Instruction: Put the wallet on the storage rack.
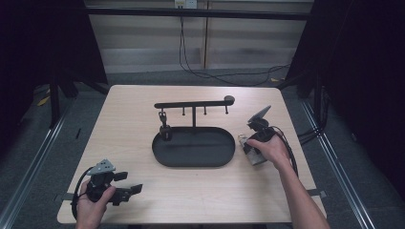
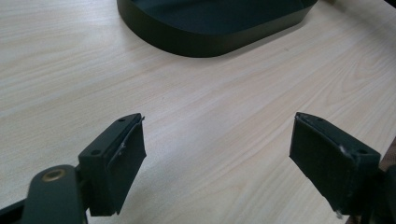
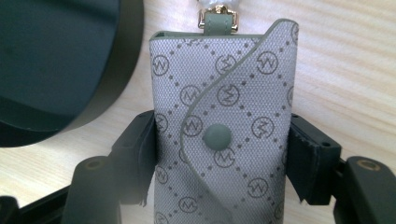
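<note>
While our right claw [image 3: 219,154] grips the patterned key pouch [image 3: 224,121] by both sides on the counter [image 1: 133,124], just right of the black tray stand [image 1: 193,148], our left claw [image 2: 217,158] hovers open and empty. We should lift squarely, keeping the gold clasp [image 3: 218,18] free for a hook.

Spread fingers [image 2: 119,154] above wooden table [image 2: 210,116], near black tray [image 2: 210,37]

Woven cloth pouch [image 3: 224,126] (matt); pale wood table [image 1: 129,143].
</note>
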A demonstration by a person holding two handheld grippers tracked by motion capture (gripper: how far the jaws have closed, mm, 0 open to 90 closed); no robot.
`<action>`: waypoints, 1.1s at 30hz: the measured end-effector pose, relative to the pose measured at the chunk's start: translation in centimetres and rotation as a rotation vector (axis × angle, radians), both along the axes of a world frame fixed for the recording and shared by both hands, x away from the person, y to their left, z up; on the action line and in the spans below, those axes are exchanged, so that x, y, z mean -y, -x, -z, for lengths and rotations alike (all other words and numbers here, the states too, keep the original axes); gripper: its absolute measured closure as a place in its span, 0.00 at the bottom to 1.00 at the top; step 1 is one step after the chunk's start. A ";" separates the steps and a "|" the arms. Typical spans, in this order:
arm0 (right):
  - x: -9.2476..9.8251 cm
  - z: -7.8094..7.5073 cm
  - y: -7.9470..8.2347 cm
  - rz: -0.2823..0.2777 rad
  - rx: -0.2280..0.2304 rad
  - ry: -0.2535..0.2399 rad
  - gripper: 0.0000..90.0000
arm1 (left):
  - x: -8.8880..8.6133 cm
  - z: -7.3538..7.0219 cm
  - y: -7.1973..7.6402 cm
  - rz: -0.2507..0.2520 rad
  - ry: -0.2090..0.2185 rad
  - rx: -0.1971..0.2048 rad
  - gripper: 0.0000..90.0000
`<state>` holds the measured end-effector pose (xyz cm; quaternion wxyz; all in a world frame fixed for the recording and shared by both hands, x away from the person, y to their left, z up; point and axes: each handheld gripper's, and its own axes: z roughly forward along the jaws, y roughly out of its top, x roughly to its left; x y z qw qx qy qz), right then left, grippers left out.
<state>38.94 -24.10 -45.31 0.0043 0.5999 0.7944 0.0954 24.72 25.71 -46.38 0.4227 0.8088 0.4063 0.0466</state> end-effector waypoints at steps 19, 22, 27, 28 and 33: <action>1.0 -1.5 0.4 0.021 0.009 -0.030 0.38 | 0.1 -0.2 0.2 0.012 0.006 0.012 0.20; 1.1 -1.6 0.5 0.017 0.011 -0.027 0.38 | -0.1 -0.3 0.2 -0.002 0.016 0.020 0.20; 1.0 -2.4 0.4 0.013 0.014 -0.023 0.38 | 0.0 -0.2 0.2 0.006 0.010 0.016 0.20; 1.0 -2.6 0.4 0.014 0.015 -0.024 0.38 | 0.1 -0.2 0.2 0.010 0.010 0.020 0.20; 1.0 -3.1 0.4 0.009 0.005 -0.026 0.38 | 0.2 -0.2 0.3 0.021 0.016 -0.002 0.20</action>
